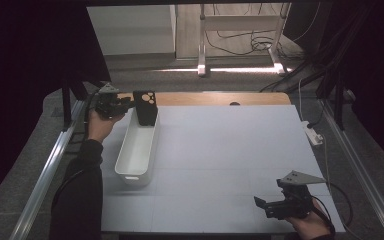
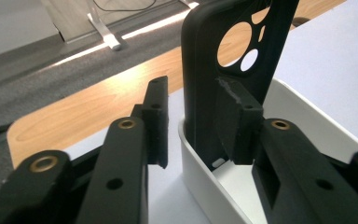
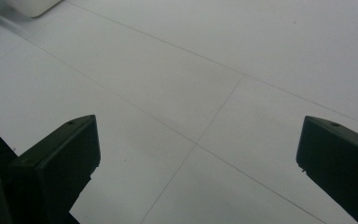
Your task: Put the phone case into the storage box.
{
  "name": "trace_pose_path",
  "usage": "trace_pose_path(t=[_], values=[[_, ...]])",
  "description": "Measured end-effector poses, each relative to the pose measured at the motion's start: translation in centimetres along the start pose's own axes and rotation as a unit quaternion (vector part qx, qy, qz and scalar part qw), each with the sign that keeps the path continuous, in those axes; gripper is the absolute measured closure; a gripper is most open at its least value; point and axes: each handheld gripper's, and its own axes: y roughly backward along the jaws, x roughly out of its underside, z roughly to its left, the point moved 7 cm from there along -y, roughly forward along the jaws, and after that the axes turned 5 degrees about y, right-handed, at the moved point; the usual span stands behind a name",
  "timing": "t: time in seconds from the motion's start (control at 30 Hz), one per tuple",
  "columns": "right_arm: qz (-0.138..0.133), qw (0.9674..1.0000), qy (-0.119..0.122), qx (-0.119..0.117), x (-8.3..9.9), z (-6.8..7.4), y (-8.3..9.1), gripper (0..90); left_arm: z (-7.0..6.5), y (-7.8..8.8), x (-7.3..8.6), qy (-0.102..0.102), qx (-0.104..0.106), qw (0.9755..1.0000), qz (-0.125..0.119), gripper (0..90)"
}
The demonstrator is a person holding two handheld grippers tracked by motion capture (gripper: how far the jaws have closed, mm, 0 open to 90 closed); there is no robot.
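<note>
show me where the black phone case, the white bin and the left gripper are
black phone case [image 1: 145, 107], high view, on its back panel below the camera cutouts
white bin [image 1: 134, 176], high view, on its near end wall
left gripper [image 2: 191, 123], left gripper view, between its fingers

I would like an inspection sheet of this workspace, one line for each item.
Surface: pale grey table top, wooden strip at far edge.
Job's things: black phone case standing upright in the far end of the white plastic bin.
Clutter: nothing seen.
Grippers: left gripper around the case, left pad apart from it; right gripper open over bare table.
Cables: white power strip at right edge.
Surroundings: dark curtains, metal frame behind.
</note>
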Motion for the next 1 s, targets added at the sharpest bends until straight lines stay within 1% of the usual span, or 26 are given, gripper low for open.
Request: trace_pose_path(t=[0.07,0.2,0.33,0.5,0.53,0.63,0.77,0.87,0.93,0.97,1.0], values=[[0.000,1.0000,0.000,0.000,0.0,0.0,0.0,0.0,0.0,0.1,0.1,0.002,0.000,1.0000,0.001,63.5],[0.001,1.0000,0.003,0.000,0.0,0.0,0.0,0.0,-0.1,0.3,0.3,0.017,0.005,0.9998,0.004,60.6],[0.001,1.0000,0.003,0.000,0.0,0.1,0.0,0.0,-0.2,0.5,0.4,0.019,0.007,0.9998,0.008,57.7],[0.001,1.0000,0.004,0.000,0.0,0.1,0.0,0.0,-0.6,1.0,0.6,0.028,0.012,0.9995,0.010,54.6],[0.001,1.0000,0.004,0.000,0.0,0.1,0.0,0.0,-0.7,1.1,0.6,0.032,0.014,0.9993,0.010,53.9],[0.001,1.0000,0.005,0.001,0.0,0.1,0.0,0.0,-0.8,1.4,0.8,0.030,0.014,0.9994,0.011,51.0],[0.002,1.0000,0.006,0.001,0.0,0.1,0.0,0.0,-1.1,1.9,1.2,0.038,0.020,0.9990,0.016,47.9],[0.002,1.0000,0.006,0.001,0.0,0.1,0.0,0.0,-1.4,2.2,1.5,0.038,0.021,0.9989,0.018,44.2],[0.002,1.0000,0.006,0.001,0.0,0.1,0.0,0.0,-1.5,2.3,1.6,0.040,0.023,0.9988,0.018,43.4],[0.002,1.0000,0.006,0.001,0.0,0.1,0.0,0.0,-1.6,2.4,1.6,0.040,0.024,0.9987,0.019,40.7],[0.002,1.0000,0.006,0.001,0.0,0.1,0.0,0.0,-1.7,2.5,1.7,0.040,0.024,0.9987,0.019,40.7]])
